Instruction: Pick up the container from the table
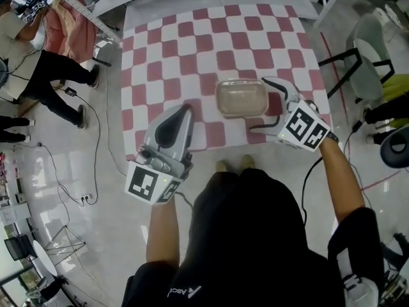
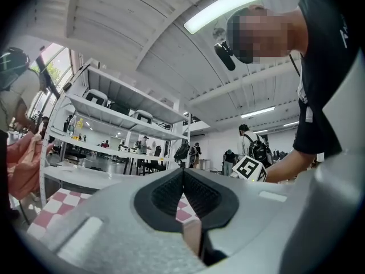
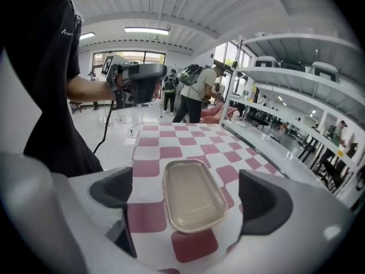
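A clear, shallow, rectangular container [image 1: 241,98] with rounded corners lies on the red-and-white checkered table [image 1: 192,43], near its front right part. My right gripper [image 1: 261,104] stands open just right of it, one finger at the container's far side and one at its near side. In the right gripper view the container [image 3: 193,201] lies between the wide-apart jaws of the right gripper [image 3: 189,194], and the pads do not touch it. My left gripper [image 1: 184,109] hovers over the table's front left, shut and empty. Its jaws [image 2: 183,178] meet in the left gripper view.
The table's front edge [image 1: 192,151] runs just ahead of my body. A person [image 1: 45,75] stands on the floor at the left beside a cable [image 1: 96,126]. A chair [image 1: 367,59] stands at the right. Shelving racks [image 3: 296,96] line one side of the room.
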